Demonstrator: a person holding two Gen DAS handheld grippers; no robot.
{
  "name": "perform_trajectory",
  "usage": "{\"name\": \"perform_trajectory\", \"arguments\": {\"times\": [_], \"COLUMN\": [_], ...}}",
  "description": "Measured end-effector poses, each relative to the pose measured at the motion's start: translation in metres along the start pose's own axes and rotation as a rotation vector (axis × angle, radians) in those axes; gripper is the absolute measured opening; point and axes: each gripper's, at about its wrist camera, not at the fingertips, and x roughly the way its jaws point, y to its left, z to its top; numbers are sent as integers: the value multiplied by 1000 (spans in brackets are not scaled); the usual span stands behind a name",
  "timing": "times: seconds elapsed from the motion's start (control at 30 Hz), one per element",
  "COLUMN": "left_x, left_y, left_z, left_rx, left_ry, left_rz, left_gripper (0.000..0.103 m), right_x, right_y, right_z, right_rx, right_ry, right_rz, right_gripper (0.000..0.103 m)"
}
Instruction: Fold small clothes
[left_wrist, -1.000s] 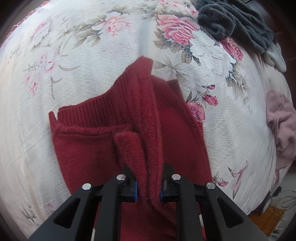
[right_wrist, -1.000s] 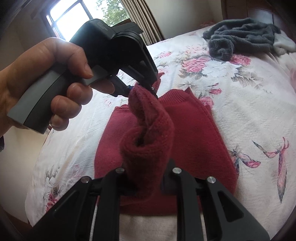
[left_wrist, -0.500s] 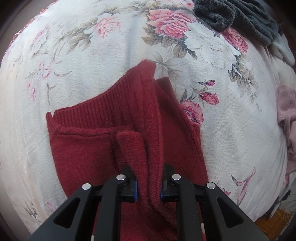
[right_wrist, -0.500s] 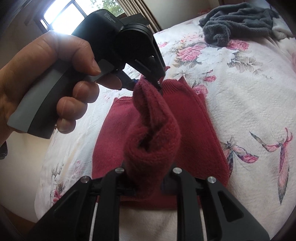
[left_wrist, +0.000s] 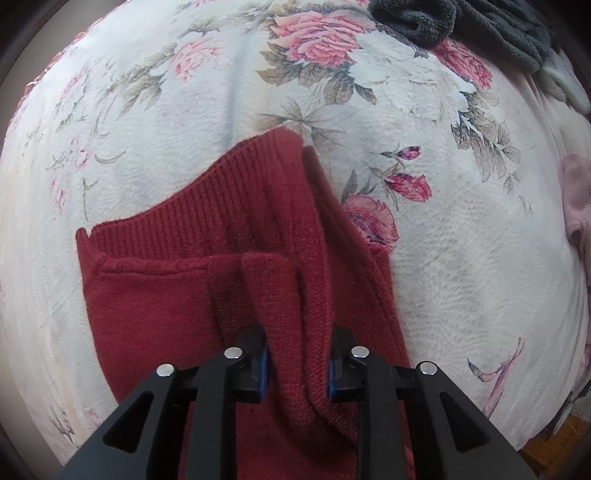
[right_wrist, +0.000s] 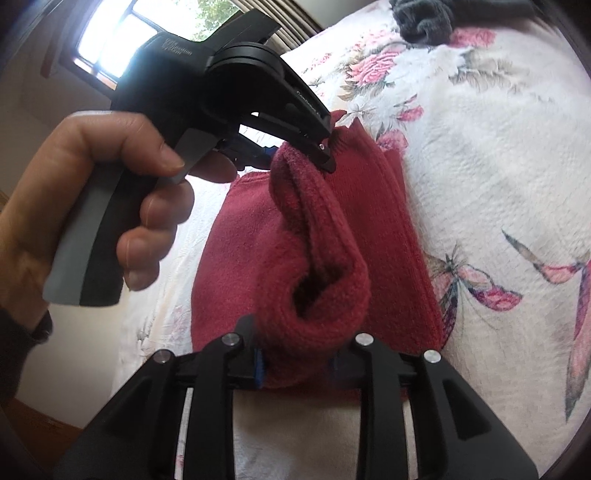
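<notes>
A: Nearest the right wrist camera, what do the tongs have?

B: The right gripper (right_wrist: 295, 363) is clamped on a thick roll of the red sweater (right_wrist: 321, 258), lifted off the rest of the garment. The roll has a dark hollow at its near end.

A: And beyond that?

B: The same raised fold runs on to the left gripper (right_wrist: 295, 155), which pinches its far end. A hand (right_wrist: 99, 206) wraps the grey handle, a finger on the trigger.

A: From the left wrist?

B: The left gripper (left_wrist: 298, 363) is closed on a ridge of the sweater (left_wrist: 177, 295), knit bunched between the blue pads (left_wrist: 263, 373). Left of the ridge a folded layer lies flat, its ribbed hem at the far edge.

A: Where does the sweater sit?

B: On the bedspread (left_wrist: 461, 258), white with pink roses and butterflies. Most of the sweater lies flat on it; only the pinched fold stands up.

A: Further out from the sweater?

B: Right of it, at the bedspread's edge, a pale pink garment (left_wrist: 576, 199). Beyond it, at the far end, a dark grey garment (left_wrist: 480, 26) in a heap, with something white just beside it. Behind the left gripper, a bright window (right_wrist: 147, 33).

A: Any baskets or boxes?

B: I see none.
</notes>
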Motion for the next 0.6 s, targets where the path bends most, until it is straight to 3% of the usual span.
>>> {"name": "perform_trajectory", "arguments": {"times": [0.2,0.27,0.37,0.6], "left_x": [4,3,-10,-40], "left_y": [-2,-2,7,56], "left_z": [-1,-2,-4,-41], "left_rx": [5,1,-18,-79], "left_ry": [-15,-25,-76,-198], "left_rz": [-29,-78,-195,-367], "left_gripper": [39,57,69,72], "right_x": [5,6,8,12], "right_y": [-10,-14,-27,-47], "right_z": [0,2,3,7], "right_rx": [62,76,122,219], "right_ry": [14,14,13,10], "right_rz": [35,45,42,90], "right_gripper": [30,34,46,58]}}
